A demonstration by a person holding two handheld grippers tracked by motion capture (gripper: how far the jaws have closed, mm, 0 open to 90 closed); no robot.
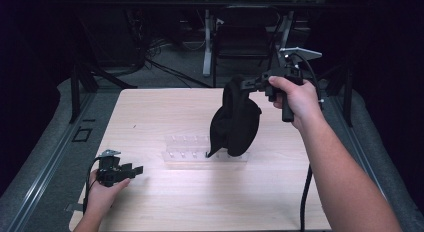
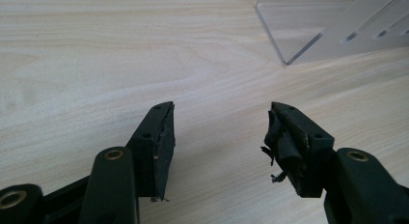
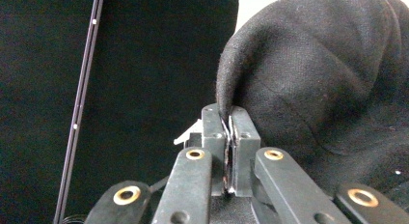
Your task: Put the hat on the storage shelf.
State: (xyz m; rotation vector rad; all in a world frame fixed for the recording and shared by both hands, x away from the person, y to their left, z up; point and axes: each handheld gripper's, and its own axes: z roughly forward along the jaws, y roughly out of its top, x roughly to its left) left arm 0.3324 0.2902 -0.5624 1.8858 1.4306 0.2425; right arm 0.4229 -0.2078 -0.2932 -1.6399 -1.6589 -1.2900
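High view: we see left gripper (image 1: 131,170) low on tabletop (image 1: 150,112), jaws apart, holding nothing. Right gripper (image 1: 250,84) raised, black cloth (image 1: 235,121) hanging from it over clear rack (image 1: 185,152).
Left gripper view: jaws wide over bare wood, rack (image 2: 308,33) corner ahead.
Right gripper view: we note jaws pinched on cloth (image 3: 313,79) edge.

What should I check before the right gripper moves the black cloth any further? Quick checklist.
1. Right gripper shut on the black cloth: ok, edge pinched between the jaws.
2. Cloth clear of the table: ok, it hangs above the wood.
3. Cloth clear of the clear acrylic rack: cannot tell, its lower edge overlaps the rack.
4. Left gripper free: ok, open, holding nothing.
5. Left gripper away from the cloth: ok.
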